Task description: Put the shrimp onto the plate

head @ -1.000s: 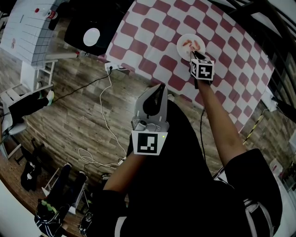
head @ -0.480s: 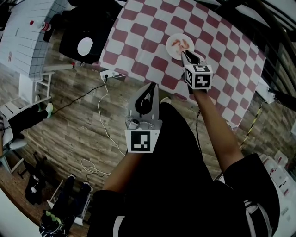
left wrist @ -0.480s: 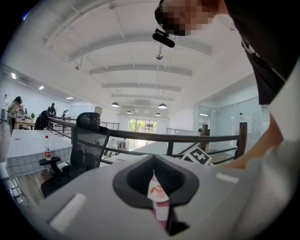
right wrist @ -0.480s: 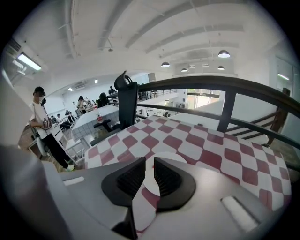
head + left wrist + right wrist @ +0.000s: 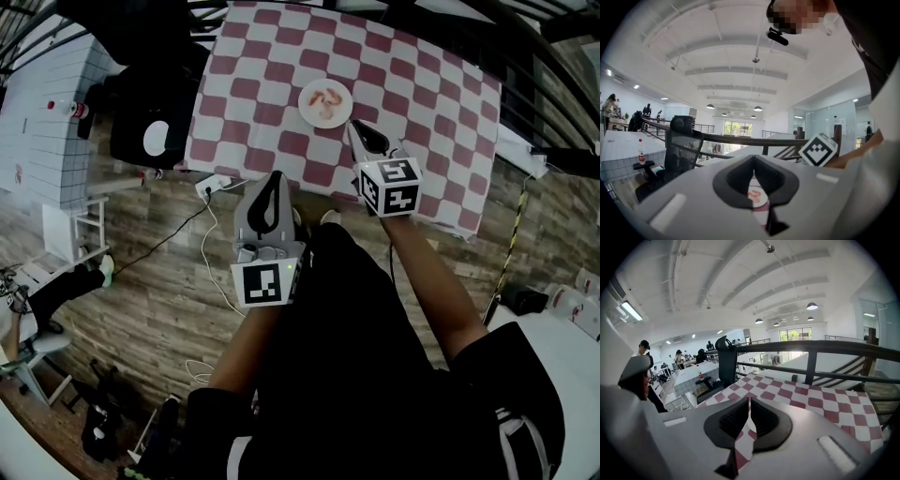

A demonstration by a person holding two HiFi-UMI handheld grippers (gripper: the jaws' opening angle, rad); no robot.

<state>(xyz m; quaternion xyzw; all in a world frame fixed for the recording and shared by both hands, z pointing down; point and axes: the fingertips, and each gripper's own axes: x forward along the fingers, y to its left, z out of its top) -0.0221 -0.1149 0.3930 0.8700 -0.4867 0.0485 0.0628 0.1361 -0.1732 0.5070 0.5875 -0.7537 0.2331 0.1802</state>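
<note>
Your right gripper (image 5: pixel 354 127) sits right of centre in the head view. Its jaws are pressed together with nothing between them, and its own view (image 5: pixel 750 402) shows only the red-and-white checked cloth (image 5: pixel 820 401) through the slit below the tips. In the head view its tip points up the frame and lies just beside the lower-right rim of the plate (image 5: pixel 308 110).

Your left gripper (image 5: pixel 275 178) is at the frame's centre. Its jaws are likewise closed on nothing, and the tip overlaps the near, hanging edge of the cloth (image 5: pixel 422 112). Looking along those jaws (image 5: pixel 753 160), you see the plate (image 5: pixel 760 204) through the narrow gap beneath the tips, with the shrimp (image 5: pixel 753 194) on it.

The shrimp (image 5: pixel 328 96) lies on the white plate at the top centre of the head view, on the checked table.

A black office chair (image 5: pixel 155 131) stands at the upper left. A power strip (image 5: pixel 214 183) with a white cable lies on the wooden floor (image 5: pixel 141 272) below it.
</note>
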